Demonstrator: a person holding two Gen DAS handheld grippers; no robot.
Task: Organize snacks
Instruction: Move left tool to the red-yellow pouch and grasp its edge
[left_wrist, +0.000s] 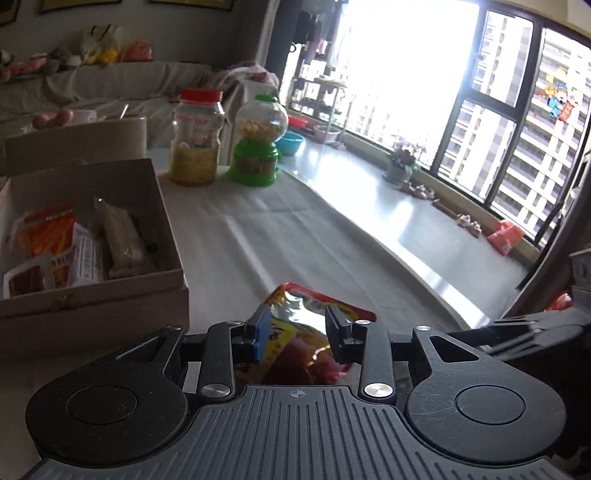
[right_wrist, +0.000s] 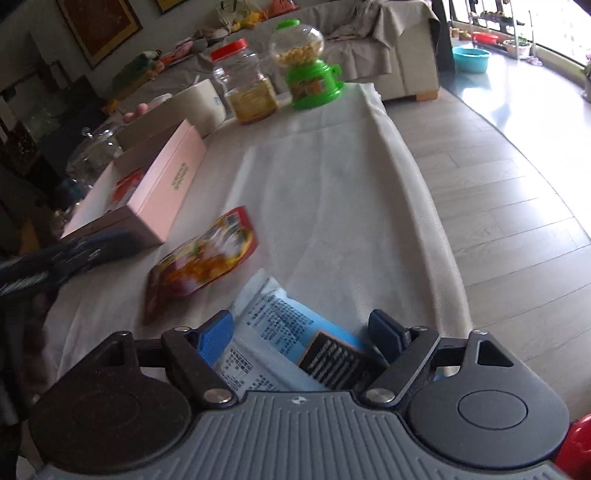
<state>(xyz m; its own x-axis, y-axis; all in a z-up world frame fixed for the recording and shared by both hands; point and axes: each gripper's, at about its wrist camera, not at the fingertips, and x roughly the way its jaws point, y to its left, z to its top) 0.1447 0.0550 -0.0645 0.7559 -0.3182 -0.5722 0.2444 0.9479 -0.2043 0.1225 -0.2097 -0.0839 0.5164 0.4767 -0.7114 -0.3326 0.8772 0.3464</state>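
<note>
Left gripper: I have it low over the cloth, fingers spread on either side of the red snack bag; the pads look near the foil, but I cannot tell whether they press it.
Right gripper: tilted down at the near table edge, jaws wide, straddling the blue-and-white packet without closing on it.
Room to move: I see the pink box just left of the red bag, open cloth ahead, the table's right edge close by the right gripper.
Far end: red-lidded jar and green candy dispenser side by side, well apart from both tools.
Red snack bag: shiny, crumpled, flat on the cloth.
Box contents: an orange pack and pale wrapped bars leaning inside.
</note>
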